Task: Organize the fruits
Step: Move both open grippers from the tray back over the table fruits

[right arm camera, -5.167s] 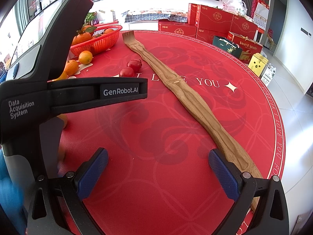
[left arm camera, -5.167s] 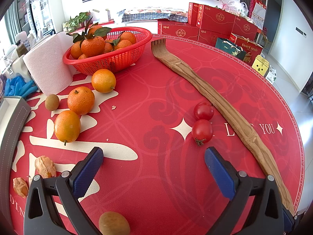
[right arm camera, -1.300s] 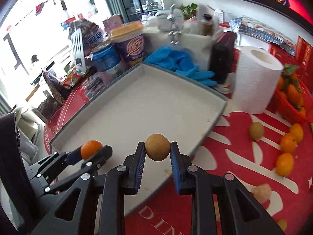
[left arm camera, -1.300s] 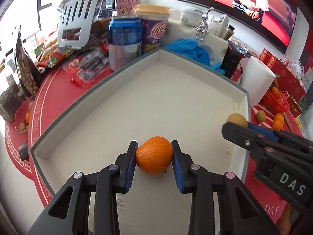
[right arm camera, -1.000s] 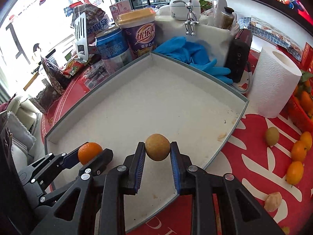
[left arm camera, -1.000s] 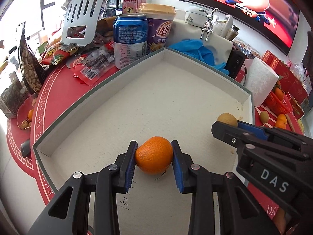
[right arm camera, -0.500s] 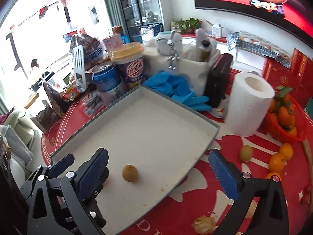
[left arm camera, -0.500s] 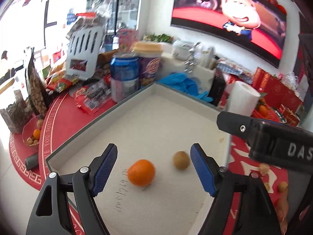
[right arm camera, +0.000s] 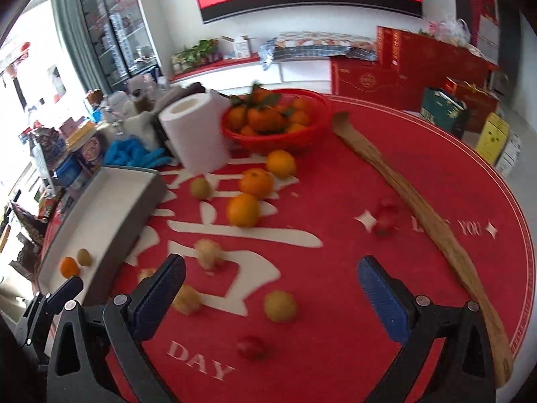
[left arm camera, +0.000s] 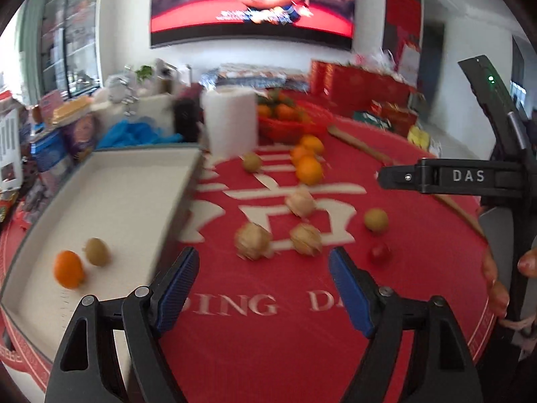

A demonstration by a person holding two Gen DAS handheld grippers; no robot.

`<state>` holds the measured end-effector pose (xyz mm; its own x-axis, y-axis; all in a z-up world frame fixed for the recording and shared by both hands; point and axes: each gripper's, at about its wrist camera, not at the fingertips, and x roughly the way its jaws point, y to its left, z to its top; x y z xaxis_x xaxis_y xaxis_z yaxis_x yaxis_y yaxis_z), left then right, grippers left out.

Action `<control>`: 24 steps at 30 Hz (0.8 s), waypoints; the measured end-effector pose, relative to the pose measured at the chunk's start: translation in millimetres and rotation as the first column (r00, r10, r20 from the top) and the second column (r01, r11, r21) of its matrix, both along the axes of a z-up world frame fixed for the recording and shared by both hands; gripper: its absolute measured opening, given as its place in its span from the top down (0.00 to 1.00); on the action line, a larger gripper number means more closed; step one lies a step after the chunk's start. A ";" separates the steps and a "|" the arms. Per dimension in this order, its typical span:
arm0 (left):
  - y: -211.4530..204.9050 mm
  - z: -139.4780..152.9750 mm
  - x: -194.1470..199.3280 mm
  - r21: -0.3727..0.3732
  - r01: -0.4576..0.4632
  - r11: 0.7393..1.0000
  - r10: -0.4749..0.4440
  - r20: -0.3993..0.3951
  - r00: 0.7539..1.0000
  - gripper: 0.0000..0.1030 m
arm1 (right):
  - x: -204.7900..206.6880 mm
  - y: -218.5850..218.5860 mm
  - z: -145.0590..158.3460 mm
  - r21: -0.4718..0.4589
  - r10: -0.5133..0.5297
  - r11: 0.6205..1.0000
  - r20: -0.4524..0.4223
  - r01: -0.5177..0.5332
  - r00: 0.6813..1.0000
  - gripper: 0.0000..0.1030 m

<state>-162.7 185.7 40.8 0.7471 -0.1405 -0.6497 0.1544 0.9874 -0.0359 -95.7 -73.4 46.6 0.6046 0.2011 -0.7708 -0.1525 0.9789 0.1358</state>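
Observation:
An orange [left arm camera: 68, 269] and a kiwi [left arm camera: 96, 252] lie in the white tray [left arm camera: 127, 181] at the left; they also show in the right wrist view, orange [right arm camera: 69, 266] and kiwi [right arm camera: 84, 257]. My left gripper [left arm camera: 263, 288] is open and empty above the red table, right of the tray. My right gripper [right arm camera: 270, 297] is open and empty over a kiwi [right arm camera: 280, 306] and a cherry tomato [right arm camera: 251, 346]. Loose oranges [right arm camera: 243, 210], husked fruits [left arm camera: 252, 240] and a further kiwi [right arm camera: 200, 187] lie on the table.
A red basket of oranges [right arm camera: 278, 117] and a paper towel roll [right arm camera: 194, 134] stand at the back. A long wooden strip [right arm camera: 419, 201] runs along the right. Two cherry tomatoes [right arm camera: 386, 216] lie beside it. Cans and blue gloves [right arm camera: 137, 154] crowd behind the tray.
Both grippers have swung right, away from the tray and out over the red table. The orange and the kiwi stay in the tray. Both grippers remain open.

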 end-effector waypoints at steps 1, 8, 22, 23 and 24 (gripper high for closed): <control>-7.9 -5.0 1.4 0.014 0.005 1.000 -0.005 -0.021 1.000 0.20 | -2.7 -8.7 -5.0 -0.005 -0.009 1.000 -0.010 0.009 1.000 0.00; -21.3 -24.3 11.2 0.037 -0.036 0.999 0.039 -0.096 0.995 0.20 | -32.5 -37.2 -39.4 -0.077 0.023 0.997 -0.059 -0.028 0.998 0.00; -50.4 -32.0 44.1 0.065 -0.058 0.996 0.069 -0.195 0.978 0.24 | -43.3 -26.4 -49.0 -0.157 0.096 0.983 -0.026 -0.098 0.995 0.00; -51.5 -32.0 47.8 0.064 -0.060 0.996 0.072 -0.195 0.978 0.25 | -43.2 -26.6 -48.8 -0.157 0.096 0.983 -0.025 -0.098 0.995 0.00; -52.7 -31.9 51.4 0.066 -0.064 0.996 0.076 -0.195 0.978 0.26 | -43.0 -26.7 -48.8 -0.157 0.096 0.983 -0.025 -0.099 0.995 0.00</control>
